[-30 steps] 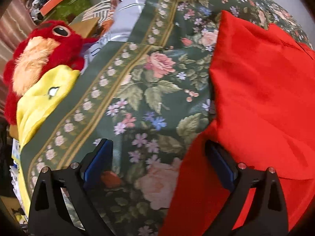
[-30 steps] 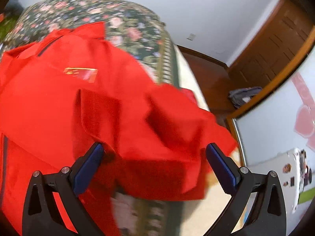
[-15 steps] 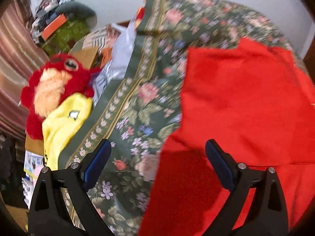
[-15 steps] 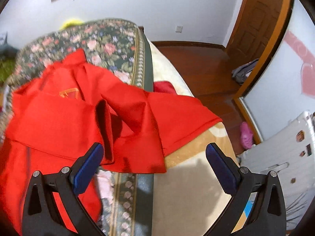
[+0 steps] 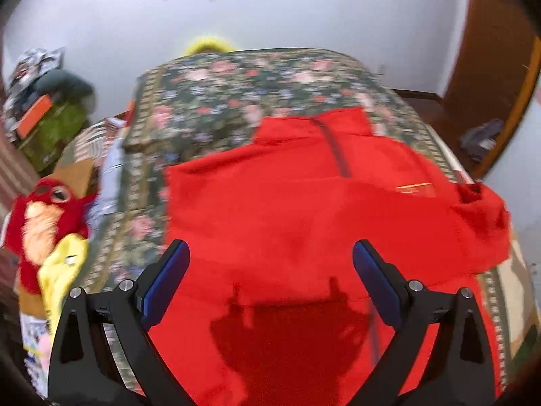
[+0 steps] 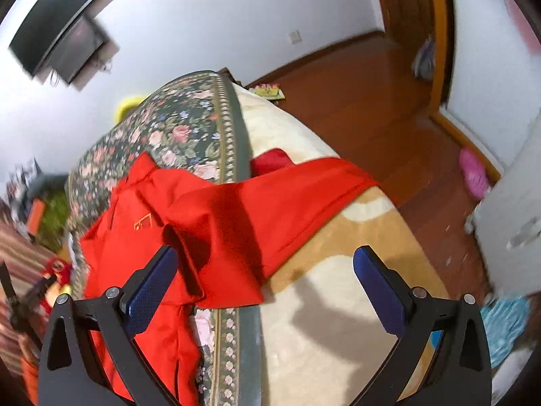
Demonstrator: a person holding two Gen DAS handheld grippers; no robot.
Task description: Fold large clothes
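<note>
The bed [image 5: 209, 108], under a dark floral bedspread [image 5: 236, 88], fills the middle of the left wrist view; in the right wrist view a cream blanket [image 6: 324, 304] covers its lower right side. On top lies the red garment [image 5: 287, 209], spread through the centre and bottom of the left wrist frame, collar towards the upper middle, a dark placket [image 5: 334, 149] running down from it. One sleeve [image 6: 304, 193] reaches out to the right in the right wrist view, draped over the blanket, with a loose folded flap bunched at centre left.

It looks thin, soft and light (likely a little slick), so it will sag and slide rather than hold a crease; the sleeve hem and the side edges seem the best places to pinch.

At the left edge of the left wrist frame sits a red plush toy [image 5: 40, 216].

The left tongs [image 5: 270, 270] hang spread above the cloth, gripping nothing. The right tongs [image 6: 265, 277] are likewise spread and empty, over the flap.
</note>
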